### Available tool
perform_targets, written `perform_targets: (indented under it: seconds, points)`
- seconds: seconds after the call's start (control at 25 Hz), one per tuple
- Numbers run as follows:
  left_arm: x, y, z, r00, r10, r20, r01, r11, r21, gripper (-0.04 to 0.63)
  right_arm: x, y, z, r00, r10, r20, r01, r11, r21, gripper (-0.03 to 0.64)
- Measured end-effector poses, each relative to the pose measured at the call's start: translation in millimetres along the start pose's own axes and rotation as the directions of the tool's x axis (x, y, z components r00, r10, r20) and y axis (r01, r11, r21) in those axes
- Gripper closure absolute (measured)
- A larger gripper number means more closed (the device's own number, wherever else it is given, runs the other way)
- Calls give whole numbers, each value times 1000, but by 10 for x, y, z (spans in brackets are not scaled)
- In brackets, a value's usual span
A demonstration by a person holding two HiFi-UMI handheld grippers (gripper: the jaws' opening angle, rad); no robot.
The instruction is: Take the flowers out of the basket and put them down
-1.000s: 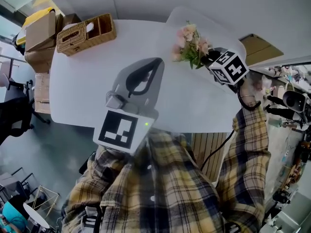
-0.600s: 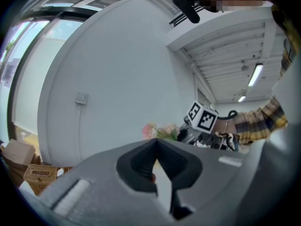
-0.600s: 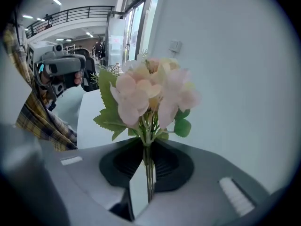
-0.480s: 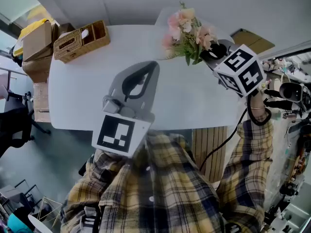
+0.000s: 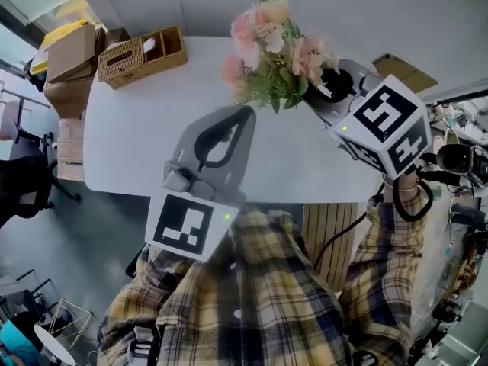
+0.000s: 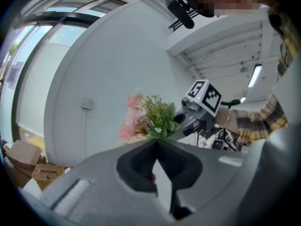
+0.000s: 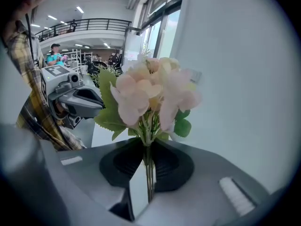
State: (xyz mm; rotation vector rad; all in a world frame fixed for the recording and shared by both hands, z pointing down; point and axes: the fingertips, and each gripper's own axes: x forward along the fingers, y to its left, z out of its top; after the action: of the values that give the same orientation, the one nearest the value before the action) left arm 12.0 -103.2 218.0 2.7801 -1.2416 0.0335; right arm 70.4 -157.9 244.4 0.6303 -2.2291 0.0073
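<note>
White desk (image 5: 137,147). Cardboard boxes (image 5: 69,50) stacked just off its far left corner. Black chair (image 5: 21,183) nearby.

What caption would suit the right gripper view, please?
Right gripper shut on stems of a pink bouquet, left gripper behind.

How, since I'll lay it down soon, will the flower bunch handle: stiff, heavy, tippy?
Probably light and fairly stiff: the right gripper holds the flower bunch by thin stems alone, without droop. Likely top-heavy: blooms spread wide above.

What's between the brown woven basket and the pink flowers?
Only bare white tabletop lies between the brown woven basket and the pink flower bunch, seen in the head view.
</note>
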Motion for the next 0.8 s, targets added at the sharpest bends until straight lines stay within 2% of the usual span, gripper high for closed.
perform_targets:
  seconds: [0.24,0.44,0.64,0.8]
  points:
    - [-332,83,12,998,65,13,-65,998,8,595,412,395,376,994,105,32,-103,992,-67,560]
    - [-666,394,-39,985,173,3,-173,985,-8,595,932,691,595,979,198,43,-194,978,-76,560]
    - [-967,628,-111,966,256,-11,-257,966,-22,595,1457,967,547,966,256,25,-255,966,-39,558]
    - [-1122,729,-190,955,297,-24,-298,954,-27,595,1858,1150,353,955,296,7,-296,955,19,558]
